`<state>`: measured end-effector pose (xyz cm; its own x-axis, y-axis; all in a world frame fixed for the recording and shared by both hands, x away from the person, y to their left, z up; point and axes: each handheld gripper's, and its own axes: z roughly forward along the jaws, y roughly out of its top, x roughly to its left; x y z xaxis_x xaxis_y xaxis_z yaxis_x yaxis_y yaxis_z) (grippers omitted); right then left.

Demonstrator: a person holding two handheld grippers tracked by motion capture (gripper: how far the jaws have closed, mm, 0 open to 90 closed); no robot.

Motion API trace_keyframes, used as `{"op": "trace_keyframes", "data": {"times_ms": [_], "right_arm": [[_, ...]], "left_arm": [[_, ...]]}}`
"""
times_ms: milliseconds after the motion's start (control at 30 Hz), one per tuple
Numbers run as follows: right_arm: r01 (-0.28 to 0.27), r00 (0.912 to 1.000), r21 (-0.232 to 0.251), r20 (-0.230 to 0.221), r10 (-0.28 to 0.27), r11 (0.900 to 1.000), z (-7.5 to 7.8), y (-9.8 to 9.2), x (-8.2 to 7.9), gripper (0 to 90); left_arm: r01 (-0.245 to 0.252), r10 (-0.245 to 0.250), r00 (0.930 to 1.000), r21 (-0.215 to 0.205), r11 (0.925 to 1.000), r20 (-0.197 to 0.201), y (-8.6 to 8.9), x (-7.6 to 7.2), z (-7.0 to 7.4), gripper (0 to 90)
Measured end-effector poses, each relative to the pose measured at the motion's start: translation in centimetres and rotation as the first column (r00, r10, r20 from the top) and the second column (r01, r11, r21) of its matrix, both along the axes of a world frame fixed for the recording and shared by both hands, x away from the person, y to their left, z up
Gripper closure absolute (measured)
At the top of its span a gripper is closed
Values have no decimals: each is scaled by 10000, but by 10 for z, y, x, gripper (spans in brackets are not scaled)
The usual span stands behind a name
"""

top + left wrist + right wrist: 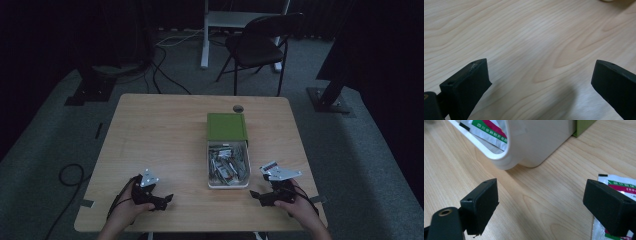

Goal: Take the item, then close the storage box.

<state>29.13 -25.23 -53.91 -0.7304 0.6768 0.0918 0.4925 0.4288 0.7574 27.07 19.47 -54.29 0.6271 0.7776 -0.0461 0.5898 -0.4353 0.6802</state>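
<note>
- High view: white box [228,184] of sachets sits mid-table, green lid [227,126] off at its 12 o'clock, giving access.
- Right gripper [541,207]: jaws wide, empty; one sachet [617,185] lies out on the table by its right jaw.
- Left gripper [539,85]: wide open, empty, at the box's 8 o'clock.

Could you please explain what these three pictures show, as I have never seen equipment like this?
A person sits at a wooden table with a two-jawed tool in each hand: the left hand-held gripper and the right hand-held gripper. One picture looks down from above; the other two come from cameras riding on each tool, looking along its black jaws. On the table stands a white box of sachets with its green lid beside it. One sachet lies loose near the right tool. Both tools are open, holding nothing.
</note>
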Motion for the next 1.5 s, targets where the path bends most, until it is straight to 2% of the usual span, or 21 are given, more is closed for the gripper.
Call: {"op": "trace_keyframes", "data": {"times_ms": [200,433,767,1000,1100,1267,1433,1500], "right_arm": [[22,10000,38,5,-22,10000,1,-1,0,126],[22,10000,235,84,-24,9997,6,-2,-2,126],[-216,9987,443,472,195,9988,18,-1,-4,126],[-304,9976,955,651,242,9950,25,-2,-3,123],[-375,9971,1262,700,288,9913,29,-2,-3,123],[-604,9952,1512,849,479,9867,31,-1,-2,123],[-551,9957,1696,835,414,9840,31,2,0,123],[-540,9956,1808,858,389,9820,31,3,2,123]], "left_arm": [[564,-564,9984,-91,9984,-12,-16,-1,0,22],[638,-632,9978,-265,9976,204,-25,1,5,22],[973,-939,9941,-645,9932,540,-38,5,13,22],[1161,-1074,9903,-1015,9880,876,-51,8,22,22],[1351,-1245,9872,-1068,9851,998,-55,8,24,23],[1575,-1425,9818,-1197,9802,1253,-65,9,28,22],[1565,-1351,9788,-1368,9782,1541,-71,13,32,22],[1592,-1342,9778,-1541,9751,1610,-73,14,34,22]]}}
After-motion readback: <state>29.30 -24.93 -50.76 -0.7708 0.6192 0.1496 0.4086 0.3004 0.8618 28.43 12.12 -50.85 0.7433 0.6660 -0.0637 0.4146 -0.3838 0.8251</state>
